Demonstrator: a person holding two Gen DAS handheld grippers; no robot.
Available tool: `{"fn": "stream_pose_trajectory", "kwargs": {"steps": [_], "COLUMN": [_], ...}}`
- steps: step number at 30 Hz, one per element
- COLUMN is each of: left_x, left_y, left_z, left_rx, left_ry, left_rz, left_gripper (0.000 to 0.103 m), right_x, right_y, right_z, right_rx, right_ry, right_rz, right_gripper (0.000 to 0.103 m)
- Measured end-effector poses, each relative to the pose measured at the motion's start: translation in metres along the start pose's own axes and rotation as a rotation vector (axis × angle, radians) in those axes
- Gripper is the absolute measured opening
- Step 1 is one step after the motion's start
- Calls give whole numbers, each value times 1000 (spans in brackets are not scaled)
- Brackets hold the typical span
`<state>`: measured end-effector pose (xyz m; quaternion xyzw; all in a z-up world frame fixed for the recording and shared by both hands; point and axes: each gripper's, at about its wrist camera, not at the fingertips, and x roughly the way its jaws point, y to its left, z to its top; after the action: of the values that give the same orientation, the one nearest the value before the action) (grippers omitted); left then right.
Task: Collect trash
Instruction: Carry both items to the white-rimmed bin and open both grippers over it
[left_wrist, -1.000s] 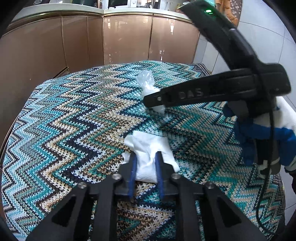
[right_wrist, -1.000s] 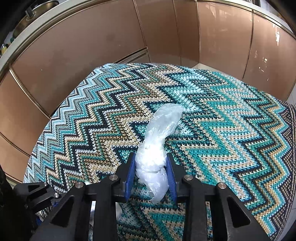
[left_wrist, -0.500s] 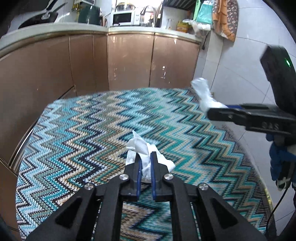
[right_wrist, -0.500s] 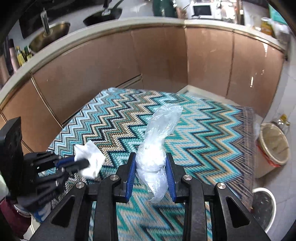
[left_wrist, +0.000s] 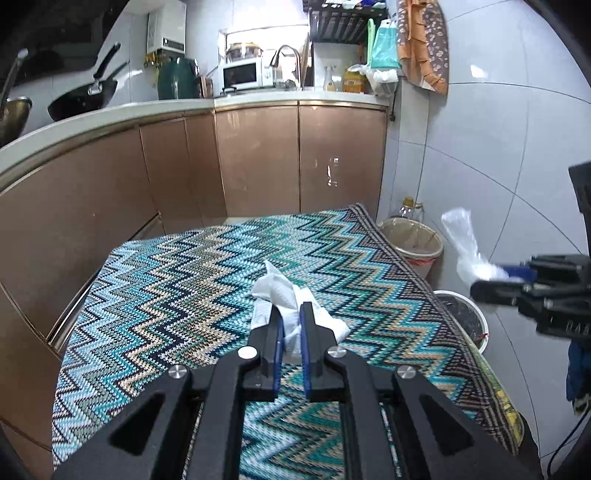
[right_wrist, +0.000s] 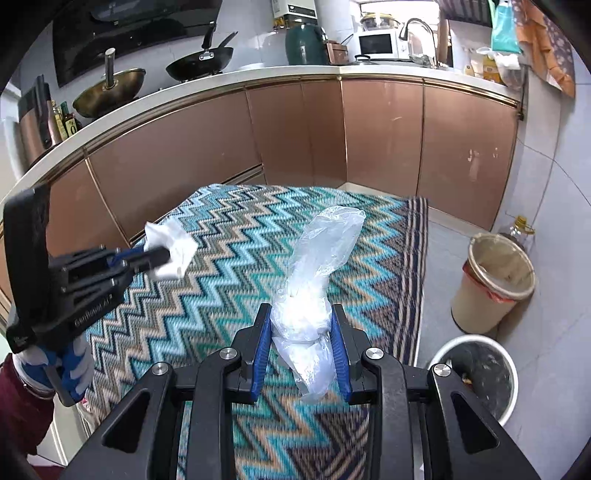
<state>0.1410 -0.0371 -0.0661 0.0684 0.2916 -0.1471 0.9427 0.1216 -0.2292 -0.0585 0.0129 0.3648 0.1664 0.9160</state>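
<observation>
My left gripper (left_wrist: 291, 317) is shut on a crumpled white tissue (left_wrist: 280, 291) and holds it up above the zigzag cloth (left_wrist: 184, 295). It also shows in the right wrist view (right_wrist: 162, 254) with the tissue (right_wrist: 173, 243). My right gripper (right_wrist: 301, 321) is shut on a knotted clear plastic bag (right_wrist: 317, 266), lifted off the cloth. In the left wrist view the right gripper (left_wrist: 491, 277) holds the bag (left_wrist: 465, 243) out past the table's right edge.
A beige lined trash bin (right_wrist: 495, 280) and a white bucket (right_wrist: 476, 373) stand on the tiled floor to the right of the table; both show in the left wrist view too (left_wrist: 413, 240) (left_wrist: 461, 317). Brown kitchen cabinets (left_wrist: 258, 166) run behind.
Both grippers have lifted their trash off the cloth and risen. The right gripper has moved right, toward the bins; the view now takes in the counter and floor.
</observation>
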Motion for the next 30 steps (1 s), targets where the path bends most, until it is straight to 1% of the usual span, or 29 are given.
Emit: {"fn": "stream_pose_trajectory", "kwargs": {"steps": [5, 9, 16, 22, 26, 30], "left_x": [-25, -42, -64, -61, -47, -29], "left_y": [-24, -35, -52, -78, -106, -133], "left_z": [-5, -8, -7, 3, 17, 29], "left_rx": [36, 62, 96, 146, 193, 241], "left_ry": [-29, -52, -94, -106, -103, -94], "left_rz": [37, 56, 61, 40, -3, -54], "left_gripper": [7, 7, 7, 7, 7, 7], "right_x": [-22, -39, -64, -78, -82, -85], "right_y": [-3, -2, 0, -18, -42, -72], "right_z": [-21, -32, -39, -45, -48, -52], "right_rx": [22, 28, 21, 48, 83, 129], "right_ry": [-9, -26, -65, -91, -103, -113], "right_rz": [-1, -4, -18, -43, -76, -128], "right_gripper": [31, 31, 31, 31, 31, 31]}}
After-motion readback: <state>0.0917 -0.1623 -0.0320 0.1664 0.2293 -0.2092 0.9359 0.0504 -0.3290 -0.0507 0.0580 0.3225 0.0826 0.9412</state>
